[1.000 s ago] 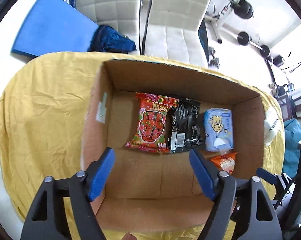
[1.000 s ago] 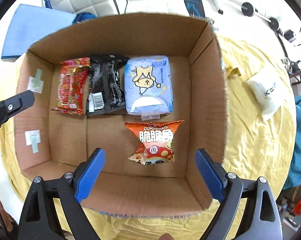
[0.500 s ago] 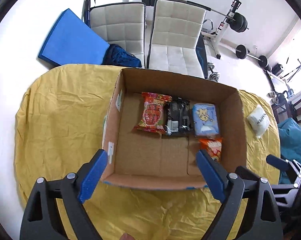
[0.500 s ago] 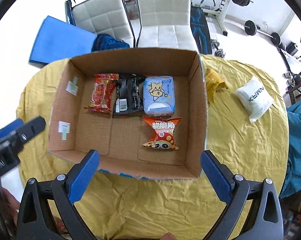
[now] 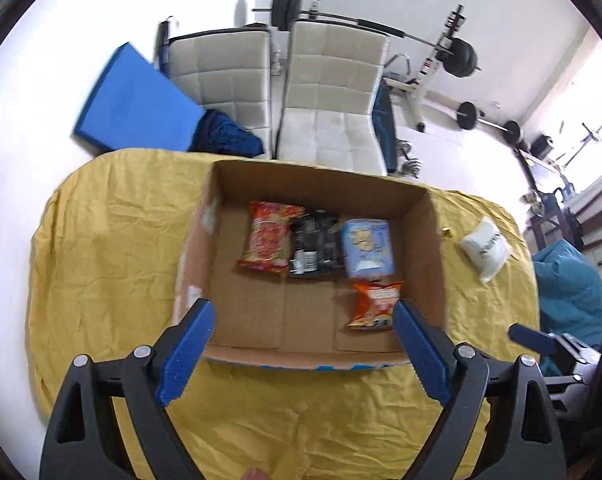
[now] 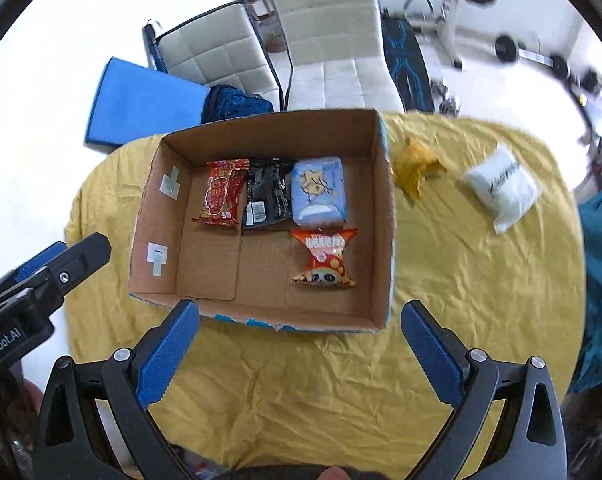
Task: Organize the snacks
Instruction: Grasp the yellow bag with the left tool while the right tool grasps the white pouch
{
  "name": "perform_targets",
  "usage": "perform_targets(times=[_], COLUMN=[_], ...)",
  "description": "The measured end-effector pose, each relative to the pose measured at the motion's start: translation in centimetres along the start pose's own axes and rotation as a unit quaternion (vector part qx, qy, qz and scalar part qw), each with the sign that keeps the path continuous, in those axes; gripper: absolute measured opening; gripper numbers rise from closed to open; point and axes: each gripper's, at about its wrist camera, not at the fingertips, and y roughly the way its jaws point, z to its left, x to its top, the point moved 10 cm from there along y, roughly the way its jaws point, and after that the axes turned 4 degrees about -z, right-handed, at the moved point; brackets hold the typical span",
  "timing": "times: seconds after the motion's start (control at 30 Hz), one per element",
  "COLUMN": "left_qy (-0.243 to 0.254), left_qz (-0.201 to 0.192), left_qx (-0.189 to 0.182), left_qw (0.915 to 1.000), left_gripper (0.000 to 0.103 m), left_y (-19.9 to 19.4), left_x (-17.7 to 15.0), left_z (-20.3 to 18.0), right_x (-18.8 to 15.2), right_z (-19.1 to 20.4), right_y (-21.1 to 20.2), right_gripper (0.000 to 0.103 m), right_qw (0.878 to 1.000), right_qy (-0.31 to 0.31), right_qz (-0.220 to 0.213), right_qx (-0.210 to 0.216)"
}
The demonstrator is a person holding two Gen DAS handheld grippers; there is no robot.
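**Four packets in the box, two still on the cloth**

On a table under a creased yellow cloth: an open cardboard box, shallow, rectangular, with corrugated brown walls and pale tape patches on its left inner wall.

Along the far part of the box floor, three packets side by side, each with its long axis running from near to far:
- a red snack packet, glossy, flat, crimped at both ends;
- a black snack packet, shiny and wrinkled, barcode toward the near end, touching the red one;
- a pale blue pack, soft and pillow-like, with a cartoon print, close against the black one.

Just in front of the blue pack, an orange snack bag, puffed, pinched at the ends, print upright to the cameras, long axis also near to far.

Outside the box, to its right on the cloth: a small yellow wrapper, crumpled, just beside the box wall, and farther right a white pouch, soft and plump, lying diagonally.

Left gripper above the near edge of the box, blue-padded fingers spread wide, nothing between them. Right gripper likewise spread and empty, above the cloth in front of the box.

Behind the table: two white quilted chairs, a blue mat, dark blue fabric and a barbell rack.
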Motion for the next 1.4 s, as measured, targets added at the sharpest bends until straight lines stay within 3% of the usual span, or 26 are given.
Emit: perform_targets(times=[0.13,0.27,0.43,0.57,0.67,0.83,0.97,1.0,1.17,1.2,1.33,1.4], left_qy=[0.028,0.077,0.156,0.184,0.186,0.203,0.22,0.224,0.258,0.269,0.314,0.328], left_qz=[-0.001,0.004,0.035,0.082,0.11,0.133,0.146,0.148,0.164,0.165,0.19,0.203], left_qx=[-0.023,-0.039,-0.014,0.013,0.028,0.056,0.07,0.074,0.07,0.074,0.073,0.078], left_qw=[0.9993,0.9963,0.987,0.9794,0.9759,0.9686,0.962,0.9605,0.9494,0.9461,0.9273,0.9191], left_gripper=[0.091,0.091,0.091,0.091,0.091,0.091,0.091,0.091,0.091,0.091,0.091,0.091], left_y=[1.2,3.7,8.9,14.0,17.1,20.3,22.1,22.5,24.4,24.9,27.7,29.5], left_x=[1.9,4.0,6.1,7.0,7.3,7.4,7.6,7.7,7.9,8.0,7.4,6.9], left_z=[-5.0,-11.5,-18.3,-20.8,-21.3,-21.3,-21.4,-21.5,-23.8,-24.3,-26.7,-27.5], right_x=[0.6,2.1,6.0,9.4,11.6,12.8,13.3,13.3,13.7,13.5,12.9,11.7], right_z=[-5.8,-13.1,-21.9,-27.2,-28.8,-29.2,-30.1,-30.8,-32.6,-33.6,-36.8,-39.2], right_y=[-0.9,-1.3,0.8,5.1,8.4,14.8,19.0,20.1,20.3,19.8,17.5,15.9], right_gripper=[0.103,0.103,0.103,0.103,0.103,0.103,0.102,0.097,0.086,0.083,0.081,0.081], right_qw=[0.999,0.997,0.99,0.985,0.984,0.969,0.952,0.95,0.973,0.974,0.969,0.969], right_qy=[0.046,0.035,-0.037,-0.07,-0.101,-0.17,-0.199,-0.187,-0.056,-0.019,0.0,0.04], right_qz=[0.003,0.016,0.053,0.086,0.088,0.139,0.181,0.195,0.187,0.191,0.186,0.187], right_qx=[-0.012,-0.06,-0.126,-0.132,-0.119,-0.111,-0.145,-0.153,-0.121,-0.122,-0.16,-0.157])
